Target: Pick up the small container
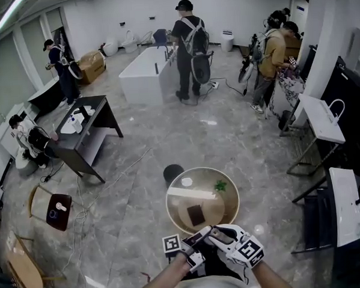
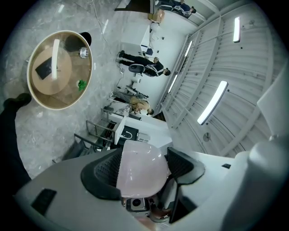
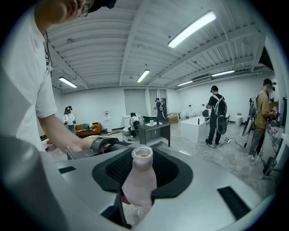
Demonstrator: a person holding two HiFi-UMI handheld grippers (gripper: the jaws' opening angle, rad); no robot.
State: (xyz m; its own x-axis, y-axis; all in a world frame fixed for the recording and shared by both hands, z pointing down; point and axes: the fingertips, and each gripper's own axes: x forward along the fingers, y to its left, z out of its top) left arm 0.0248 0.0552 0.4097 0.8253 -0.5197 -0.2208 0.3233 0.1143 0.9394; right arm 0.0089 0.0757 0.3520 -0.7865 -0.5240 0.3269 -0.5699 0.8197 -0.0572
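Note:
The small container is a pale pink bottle point(image 3: 140, 178) with an open neck, standing upright between the black pads of my right gripper point(image 3: 144, 171), which is shut on its body. In the left gripper view a smooth pale pink rounded body point(image 2: 140, 164) fills the jaws of my left gripper point(image 2: 143, 169), whose pads press on both its sides. In the head view the left gripper point(image 1: 194, 245) and right gripper point(image 1: 227, 235) meet tip to tip just below the round table, and they hide the container.
A round wooden table point(image 1: 173, 210) ahead carries a dark block point(image 1: 196, 215) and a small green thing point(image 1: 220, 185). A dark stool point(image 1: 173, 172) stands behind it. White racks point(image 1: 345, 204) line the right, a black desk point(image 1: 83, 130) the left. People point(image 1: 190, 49) stand farther off.

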